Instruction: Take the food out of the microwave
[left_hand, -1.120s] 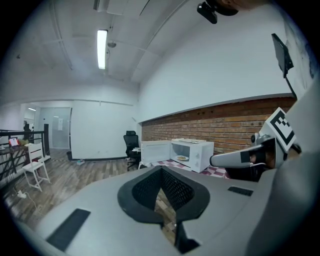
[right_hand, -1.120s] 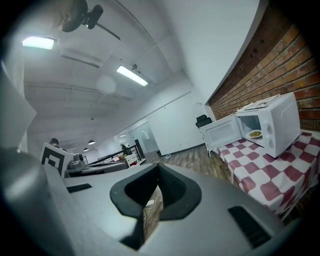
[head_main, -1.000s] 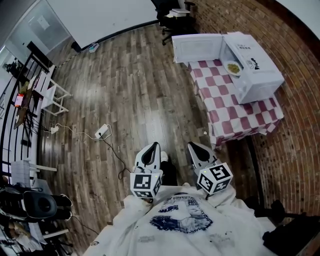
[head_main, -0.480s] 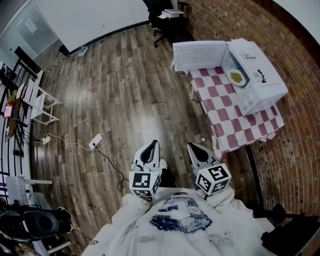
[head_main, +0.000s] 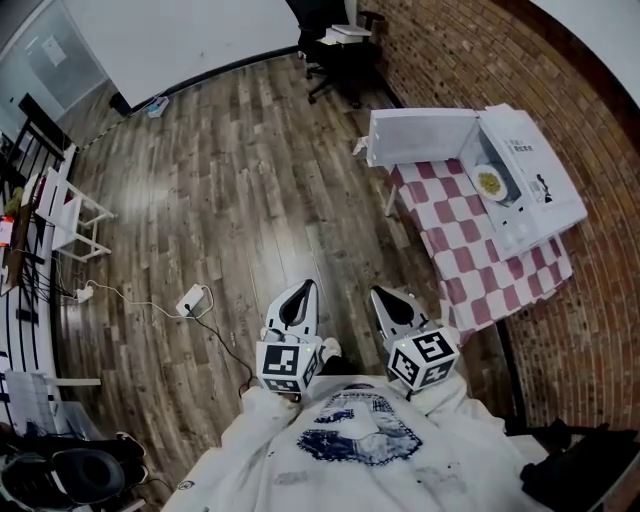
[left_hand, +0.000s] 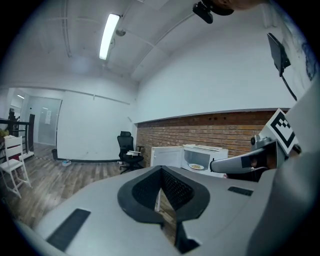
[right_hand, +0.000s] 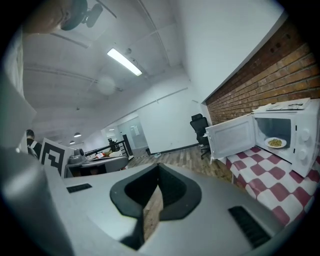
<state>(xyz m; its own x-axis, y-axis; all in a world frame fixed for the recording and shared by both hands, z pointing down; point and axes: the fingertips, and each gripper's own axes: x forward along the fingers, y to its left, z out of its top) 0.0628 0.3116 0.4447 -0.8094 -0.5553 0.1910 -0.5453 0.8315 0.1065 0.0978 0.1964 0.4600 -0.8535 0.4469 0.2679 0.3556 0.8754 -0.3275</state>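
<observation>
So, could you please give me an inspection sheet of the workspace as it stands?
Surface: table under a red-and-white checked cloth, against the brick wall.
Job's things: white microwave on the cloth, door swung open; plate of food inside it.
Clutter: nothing seen on the cloth besides the microwave.
Grippers: left gripper and right gripper both have jaws together with nothing between them, held close to the person's body, away from the table.
Cables: power strip with a cable lying on the wood floor.
Surroundings: black office chair beyond the table; white chair at far left.
</observation>
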